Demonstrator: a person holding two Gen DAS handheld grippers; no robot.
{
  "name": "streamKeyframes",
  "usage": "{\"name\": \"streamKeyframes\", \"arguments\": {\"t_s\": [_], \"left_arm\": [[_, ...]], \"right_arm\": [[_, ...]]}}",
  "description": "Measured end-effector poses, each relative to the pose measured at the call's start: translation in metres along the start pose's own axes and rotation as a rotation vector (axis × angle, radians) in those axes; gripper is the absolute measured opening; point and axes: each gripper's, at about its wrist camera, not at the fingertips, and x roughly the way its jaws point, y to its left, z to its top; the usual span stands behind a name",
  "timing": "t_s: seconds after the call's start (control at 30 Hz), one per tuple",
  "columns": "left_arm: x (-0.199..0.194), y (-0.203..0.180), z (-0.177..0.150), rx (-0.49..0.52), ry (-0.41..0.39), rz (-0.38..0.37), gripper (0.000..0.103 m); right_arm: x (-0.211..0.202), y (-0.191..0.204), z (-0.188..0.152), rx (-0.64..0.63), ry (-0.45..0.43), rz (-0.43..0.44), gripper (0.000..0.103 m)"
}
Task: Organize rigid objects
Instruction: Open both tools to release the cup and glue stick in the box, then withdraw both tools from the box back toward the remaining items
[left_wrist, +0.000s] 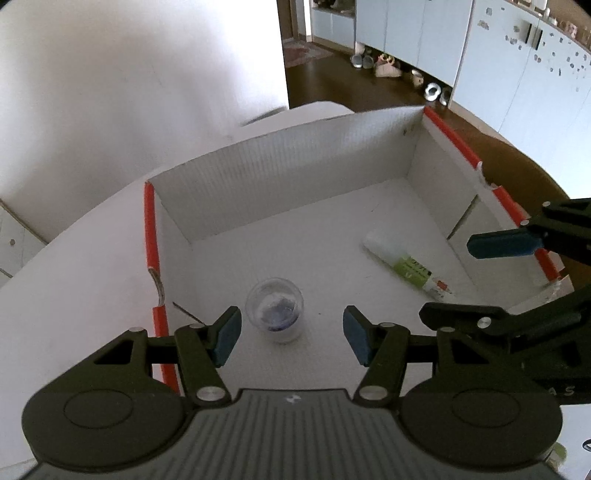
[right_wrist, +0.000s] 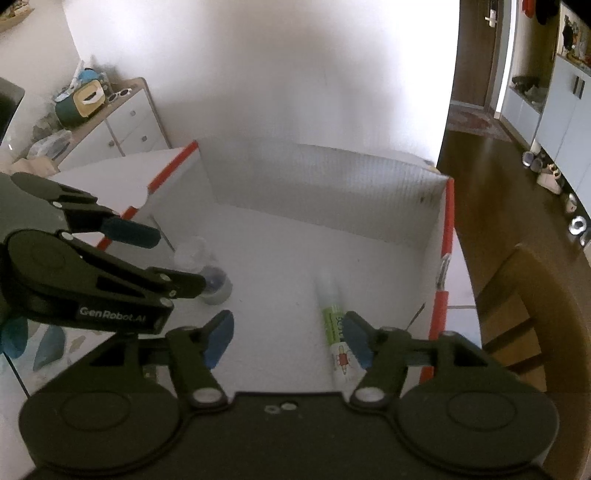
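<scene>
"GenRobot.AI" lettering shows on my left gripper (right_wrist: 173, 258) at the right-wrist frame's left. White box (left_wrist: 295, 173) holds a clear cup (left_wrist: 275, 308) mid-frame and a green-labelled tube (left_wrist: 410, 264) to its right — both grippers, right gripper (right_wrist: 286, 339) too, gape empty above.

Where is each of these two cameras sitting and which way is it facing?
Left wrist: on the left gripper, looking steeply down into the white box at the clear jar; its own open fingers show, with the right gripper at the right edge.
Right wrist: on the right gripper, looking down into the box at the tube; its own open fingers show, with the left gripper at the left.
Shared: box, jar, tube, each other's gripper.
</scene>
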Motion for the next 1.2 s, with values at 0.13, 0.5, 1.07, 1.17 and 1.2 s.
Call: {"name": "streamKeyframes", "arguments": {"t_s": [0.13, 0.5, 1.07, 1.17, 1.2], "left_arm": [[-0.014, -0.001, -0.006, -0.013, -0.029, -0.009, 0.064], [-0.051, -0.001, -0.028, -0.027, -0.113, -0.029, 0.067], [-0.102, 0.001, -0.074, -0.014, -0.232, -0.054, 0.079], [-0.108, -0.001, -0.084, 0.001, -0.242, -0.058, 0.079], [-0.110, -0.001, -0.087, 0.005, -0.244, -0.063, 0.079]], "right_arm": [[-0.013, 0.004, -0.003, 0.012, -0.035, -0.009, 0.070], [-0.043, 0.009, -0.019, 0.073, -0.104, -0.025, 0.081], [-0.096, 0.041, -0.058, 0.149, -0.241, -0.086, 0.095], [-0.101, 0.048, -0.066, 0.161, -0.251, -0.094, 0.097], [-0.103, 0.050, -0.069, 0.166, -0.253, -0.094, 0.097]]}}
